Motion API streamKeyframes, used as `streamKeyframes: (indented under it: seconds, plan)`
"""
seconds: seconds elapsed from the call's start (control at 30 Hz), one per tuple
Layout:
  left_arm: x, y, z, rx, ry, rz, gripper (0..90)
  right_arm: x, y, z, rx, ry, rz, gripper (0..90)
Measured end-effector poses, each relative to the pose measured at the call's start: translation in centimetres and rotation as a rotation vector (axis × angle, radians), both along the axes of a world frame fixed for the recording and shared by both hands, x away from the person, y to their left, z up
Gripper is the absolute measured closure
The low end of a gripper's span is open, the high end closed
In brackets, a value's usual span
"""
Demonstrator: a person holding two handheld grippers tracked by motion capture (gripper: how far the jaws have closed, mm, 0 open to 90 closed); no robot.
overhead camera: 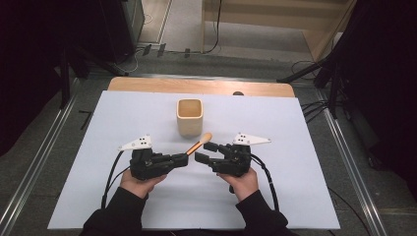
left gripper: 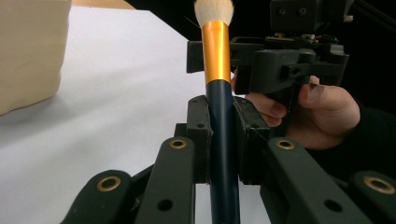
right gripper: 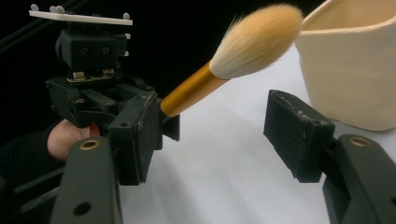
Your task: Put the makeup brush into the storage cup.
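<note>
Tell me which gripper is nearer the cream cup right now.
Right, narrowly. The right gripper sits open just below the cup's right corner; the left gripper, clamping the brush, is slightly lower.

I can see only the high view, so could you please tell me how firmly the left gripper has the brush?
Observer: In the left gripper view, the left gripper is shut on the brush, its pads pressing both sides of the dark handle.
Operator: Thank you. Has the right gripper got hold of it too?
Observer: No. In the right gripper view, the right gripper stands open, and the brush crosses above the gap with neither pad touching it.
Operator: Which part of the brush is nearest the cup?
Observer: The bristles; their tip lies close to the rim of the cup, outside it.
</note>
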State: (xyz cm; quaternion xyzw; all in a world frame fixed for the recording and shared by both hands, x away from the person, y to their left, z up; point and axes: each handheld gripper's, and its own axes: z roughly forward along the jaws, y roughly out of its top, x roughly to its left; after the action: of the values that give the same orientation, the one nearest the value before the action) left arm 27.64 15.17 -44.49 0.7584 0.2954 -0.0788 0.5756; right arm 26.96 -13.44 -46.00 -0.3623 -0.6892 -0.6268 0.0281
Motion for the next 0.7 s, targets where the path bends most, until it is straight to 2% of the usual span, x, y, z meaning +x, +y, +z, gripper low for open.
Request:
streamKeyframes:
  seconds: [0.23,0.43,0.7]
  plan:
    - [-0.06,-0.02,-0.12,-0.017,-0.003,0.002,79.4,0.2,0.22,-0.09,0.043,0.023,-0.006,38.5]
    - [-0.04,-0.23,-0.15,-0.008,-0.009,0.0,79.4,0.39,0.47,-0.25,0.08,0.041,0.007,40.2]
    - [-0.02,-0.38,-0.24,-0.017,-0.003,-0.009,79.4,0.53,0.55,-0.34,0.09,0.043,0.014,42.9]
